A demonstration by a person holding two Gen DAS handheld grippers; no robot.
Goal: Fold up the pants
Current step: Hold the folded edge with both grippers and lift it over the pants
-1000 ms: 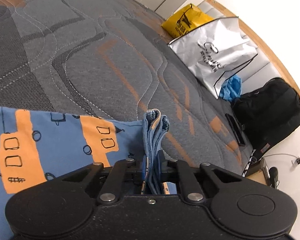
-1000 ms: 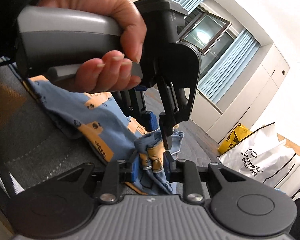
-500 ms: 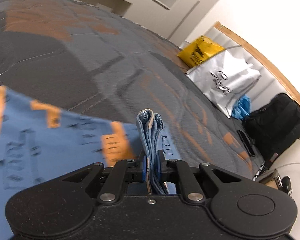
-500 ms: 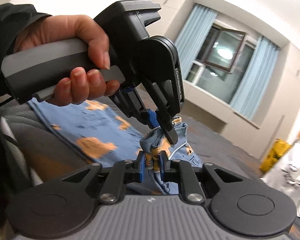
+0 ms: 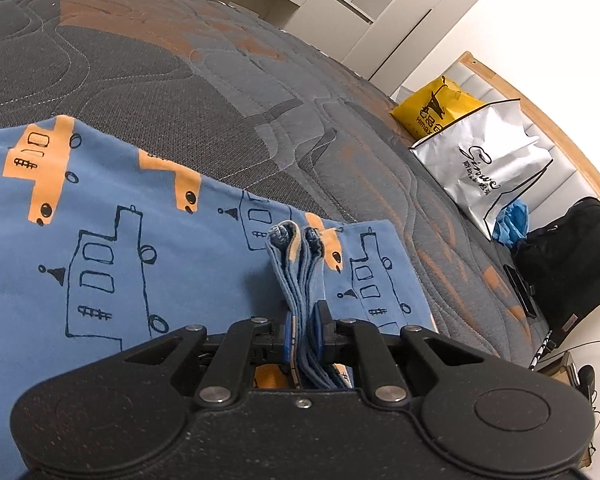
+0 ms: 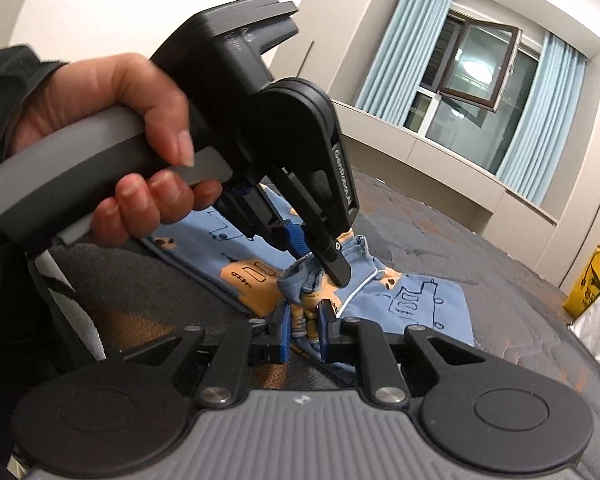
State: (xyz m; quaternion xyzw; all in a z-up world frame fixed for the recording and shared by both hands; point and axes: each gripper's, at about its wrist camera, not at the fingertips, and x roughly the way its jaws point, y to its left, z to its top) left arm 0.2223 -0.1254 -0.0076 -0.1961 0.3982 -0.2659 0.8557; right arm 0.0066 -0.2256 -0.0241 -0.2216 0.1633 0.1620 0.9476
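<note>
Blue cotton printed with orange blocks and black line-drawn trucks fills my left wrist view: the pants lie spread on the grey quilted mattress, and my left gripper is clamped on a bunched, several-layer edge that stands up between its pads. Off to the side I see a silver bag, a yellow bag and a black backpack, all well apart from the work. Compared with a second ago, far more of the fabric lies flat ahead of me, so I judge the held edge has been carried across and lowered over the rest.

In the right wrist view my right gripper is closed tight on another bunch of the same pants, orange patch and white drawstring showing. The left gripper sits just above and in front, its hand squeezing the handle, its tips pinching cloth right beside mine. A second ago the fabric hung higher; now it rests nearer the mattress.

I judge one fold is nearly laid. Both pinches are yet to let go, and smoothing and at least one more fold remain.
</note>
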